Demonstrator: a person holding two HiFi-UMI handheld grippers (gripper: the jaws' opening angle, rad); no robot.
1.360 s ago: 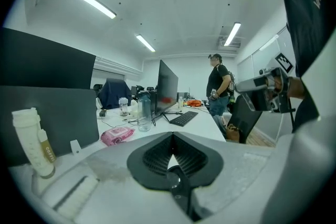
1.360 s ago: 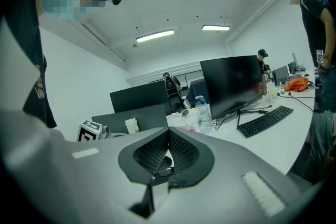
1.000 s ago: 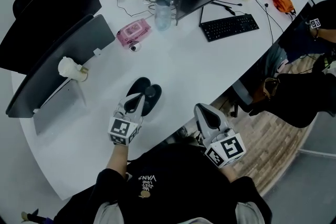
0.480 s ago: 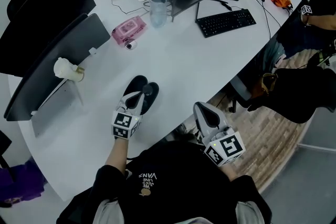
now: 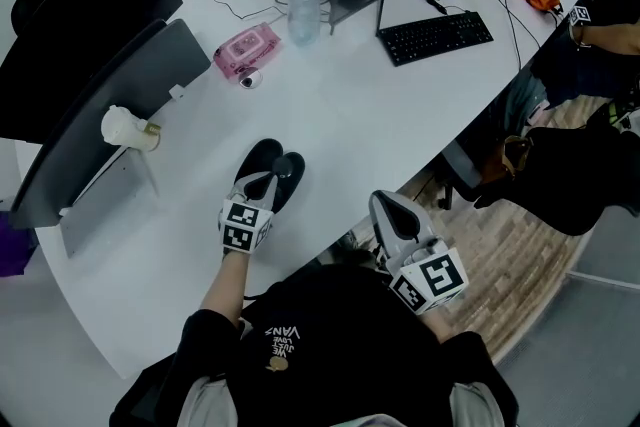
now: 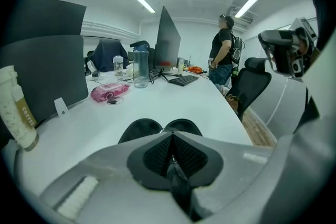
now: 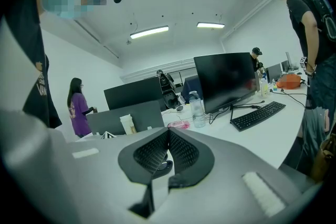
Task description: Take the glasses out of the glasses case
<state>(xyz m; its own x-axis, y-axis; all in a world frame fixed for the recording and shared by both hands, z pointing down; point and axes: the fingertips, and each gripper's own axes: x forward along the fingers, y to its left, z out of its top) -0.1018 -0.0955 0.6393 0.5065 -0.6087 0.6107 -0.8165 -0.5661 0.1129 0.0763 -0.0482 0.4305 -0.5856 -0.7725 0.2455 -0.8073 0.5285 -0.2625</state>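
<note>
Holding your left gripper (image 5: 257,187) low over the white table (image 5: 380,115), you have its jaws pressed together with nothing pinched, their tips right at the near edge of the black glasses case (image 5: 275,165). The case lies as two dark oval halves side by side. Whether the glasses sit inside cannot be made out. Your right gripper (image 5: 392,213) hangs just off the table's edge, well apart from the case, its jaws likewise closed and empty.
</note>
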